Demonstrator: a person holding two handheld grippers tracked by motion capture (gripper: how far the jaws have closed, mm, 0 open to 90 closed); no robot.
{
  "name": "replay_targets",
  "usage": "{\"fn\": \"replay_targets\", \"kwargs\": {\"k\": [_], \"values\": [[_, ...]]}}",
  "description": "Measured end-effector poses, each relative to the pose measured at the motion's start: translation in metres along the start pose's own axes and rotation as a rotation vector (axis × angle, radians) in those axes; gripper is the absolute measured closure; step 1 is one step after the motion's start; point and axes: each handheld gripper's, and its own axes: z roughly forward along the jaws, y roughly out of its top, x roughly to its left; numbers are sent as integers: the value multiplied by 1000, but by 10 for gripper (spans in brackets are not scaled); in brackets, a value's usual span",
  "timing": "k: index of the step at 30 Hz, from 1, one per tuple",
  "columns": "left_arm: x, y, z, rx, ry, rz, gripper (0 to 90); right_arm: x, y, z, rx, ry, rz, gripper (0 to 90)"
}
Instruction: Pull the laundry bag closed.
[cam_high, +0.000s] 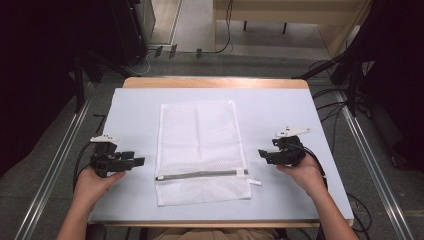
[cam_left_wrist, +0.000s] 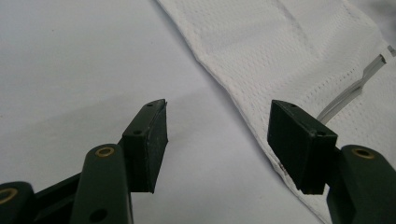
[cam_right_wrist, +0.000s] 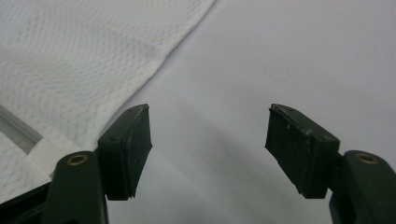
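In the high view a white mesh bag lies flat in the middle of a pale sheet that covers the table. Its grey zipper runs across the bag near the end closest to the person, with a small white tab sticking out at the zipper's right end. The left gripper is held just left of the bag, level with the zipper and pointing toward it, not touching the fabric. The right gripper is held just right of the bag, also pointing inward and clear of it. In the left gripper view the jaws stand wide apart with only bare sheet between them; the bag's edge runs diagonally past the right-hand pad, and a stretch of zipper shows beyond it. In the right gripper view the jaws are likewise spread, nothing between them but sheet; the bag lies at the upper left, its corner edge passing close behind the left-hand pad, and the zipper end shows at the left edge.
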Motion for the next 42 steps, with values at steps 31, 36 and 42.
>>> {"fn": "replay_targets", "kwargs": {"k": [31,36,42], "values": [[-9,-13,-6,1,0,10,401,44,19,6,11,107,-107,428],[-9,-14,-6,4,11,14,402,52,22,10,16,126,-117,447],[-8,-14,-5,3,11,13,398,60,25,13,9,149,-120,448]]}}
